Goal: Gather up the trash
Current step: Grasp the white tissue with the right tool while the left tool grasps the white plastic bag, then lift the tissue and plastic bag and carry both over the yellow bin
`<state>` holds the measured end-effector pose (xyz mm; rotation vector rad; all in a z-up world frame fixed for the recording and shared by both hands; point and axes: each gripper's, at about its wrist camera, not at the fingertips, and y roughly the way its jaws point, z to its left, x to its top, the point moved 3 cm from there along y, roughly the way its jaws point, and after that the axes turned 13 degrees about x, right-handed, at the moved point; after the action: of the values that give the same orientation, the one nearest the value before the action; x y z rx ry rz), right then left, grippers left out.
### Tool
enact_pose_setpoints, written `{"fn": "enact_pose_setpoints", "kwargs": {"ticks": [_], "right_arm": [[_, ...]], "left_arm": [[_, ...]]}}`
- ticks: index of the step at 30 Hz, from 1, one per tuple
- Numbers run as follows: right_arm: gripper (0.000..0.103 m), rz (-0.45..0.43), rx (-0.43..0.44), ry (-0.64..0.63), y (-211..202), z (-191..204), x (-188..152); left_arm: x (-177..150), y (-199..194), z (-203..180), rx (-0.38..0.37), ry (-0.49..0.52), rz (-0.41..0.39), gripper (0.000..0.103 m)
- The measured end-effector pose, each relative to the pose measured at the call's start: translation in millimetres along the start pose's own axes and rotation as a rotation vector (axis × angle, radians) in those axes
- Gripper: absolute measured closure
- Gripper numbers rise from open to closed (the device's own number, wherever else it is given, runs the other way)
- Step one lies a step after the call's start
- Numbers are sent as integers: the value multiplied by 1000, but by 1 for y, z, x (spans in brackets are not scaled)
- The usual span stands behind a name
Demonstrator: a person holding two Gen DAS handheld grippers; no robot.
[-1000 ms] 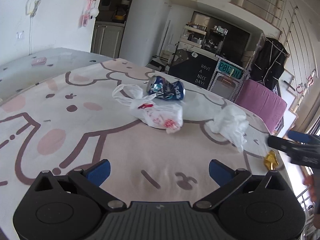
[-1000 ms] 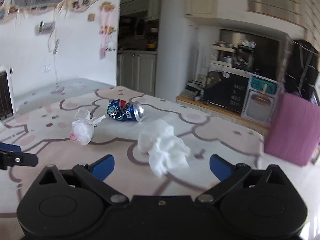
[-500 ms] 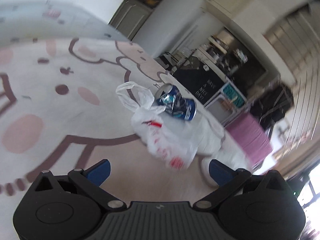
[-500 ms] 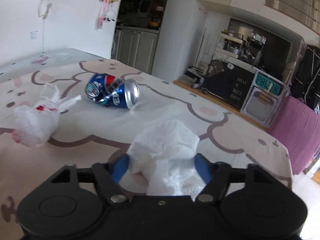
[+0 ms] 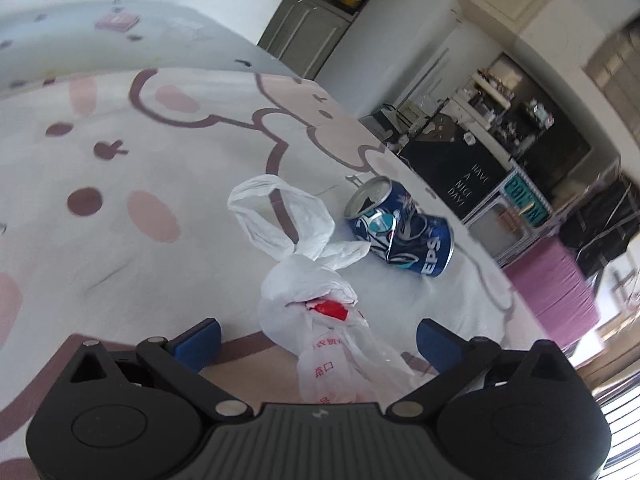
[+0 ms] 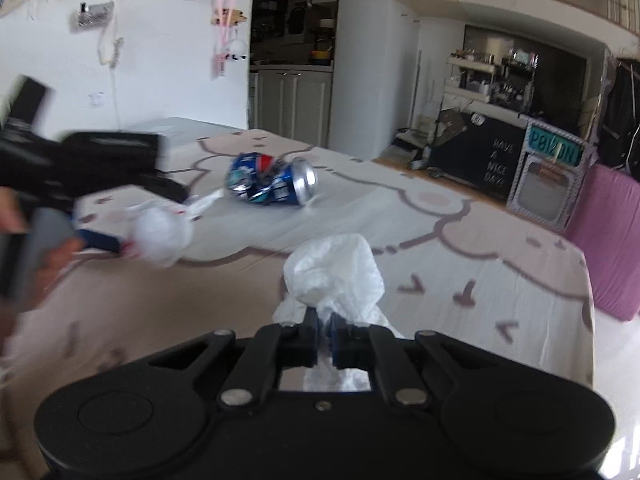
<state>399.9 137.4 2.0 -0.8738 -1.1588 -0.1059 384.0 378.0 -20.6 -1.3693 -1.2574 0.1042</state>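
Note:
A knotted white plastic bag (image 5: 316,300) with red print lies on the table between the blue pads of my left gripper (image 5: 318,342), which is open and not pressing on it. Just beyond the bag lies a crushed blue Pepsi can (image 5: 400,236) on its side. In the right wrist view my right gripper (image 6: 327,332) is shut on a crumpled white tissue (image 6: 336,276) that sticks up from its fingers. The same view shows the can (image 6: 272,180) farther off and the blurred left gripper (image 6: 150,220) around the bag (image 6: 160,232).
The table wears a pale cloth (image 5: 120,160) with a pink and brown cartoon print. Its right edge drops off toward a pink padded stool (image 6: 612,240). A black chalkboard sign (image 6: 480,168) and kitchen shelves stand behind. A person's hand (image 6: 60,256) holds the left gripper.
My right gripper has closed from wide open onto the tissue. My left gripper has rolled and moved up to the plastic bag, which now sits between its fingers.

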Motion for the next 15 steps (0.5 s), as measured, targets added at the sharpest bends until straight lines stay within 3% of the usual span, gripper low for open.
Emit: {"fn": "enact_pose_setpoints", "kwargs": {"ticks": [2, 4, 7, 15], "right_arm": [[97, 5, 27, 29, -19, 7, -7], [97, 14, 64, 61, -38, 13, -15], [97, 31, 111, 117, -64, 18, -30], [97, 33, 102, 234, -115, 17, -65]], "left_arm": [[-2, 1, -7, 25, 42, -31, 12], [-4, 3, -13, 40, 80, -46, 35], [-10, -1, -20, 36, 142, -51, 53], [-59, -53, -26, -35, 344, -85, 56]]}}
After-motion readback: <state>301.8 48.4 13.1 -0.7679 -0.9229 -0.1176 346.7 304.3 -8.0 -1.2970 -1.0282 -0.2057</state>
